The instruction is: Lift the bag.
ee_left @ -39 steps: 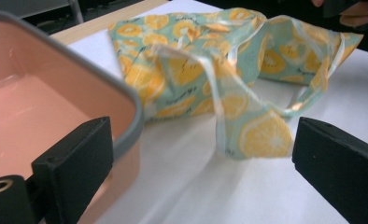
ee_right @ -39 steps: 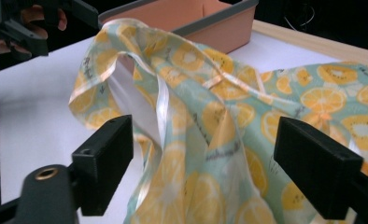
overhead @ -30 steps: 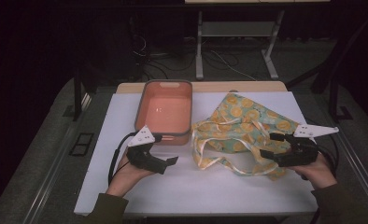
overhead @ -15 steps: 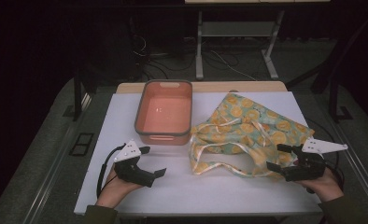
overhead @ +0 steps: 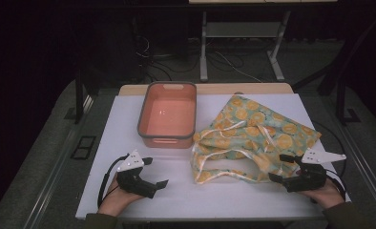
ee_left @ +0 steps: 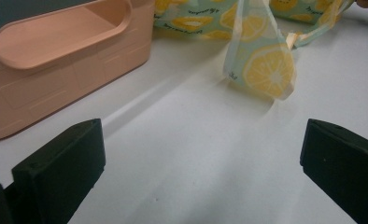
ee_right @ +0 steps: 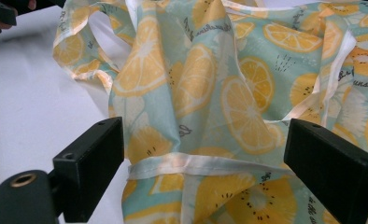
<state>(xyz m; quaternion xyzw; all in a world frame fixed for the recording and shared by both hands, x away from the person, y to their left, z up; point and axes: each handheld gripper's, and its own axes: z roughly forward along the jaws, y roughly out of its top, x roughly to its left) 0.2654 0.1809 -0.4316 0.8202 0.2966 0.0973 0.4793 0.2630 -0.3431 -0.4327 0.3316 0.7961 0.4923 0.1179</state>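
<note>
The lemon cloth bag is soft, light and floppy. It lies between the wide-open jaws of the right gripper, not pinched. Grab the white strap there. The left gripper gapes wide over bare table, holding nothing.

Dim room w/ grey carpet floor around the white table. Behind the table: metal stand & loose cables on the floor.

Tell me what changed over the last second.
Both hands drew back toward the near table edge: the left tool away from the orange bin, the right tool to the lemon-print bag's near edge. Both stand open, holding nothing. Bin and bag stayed put.
</note>
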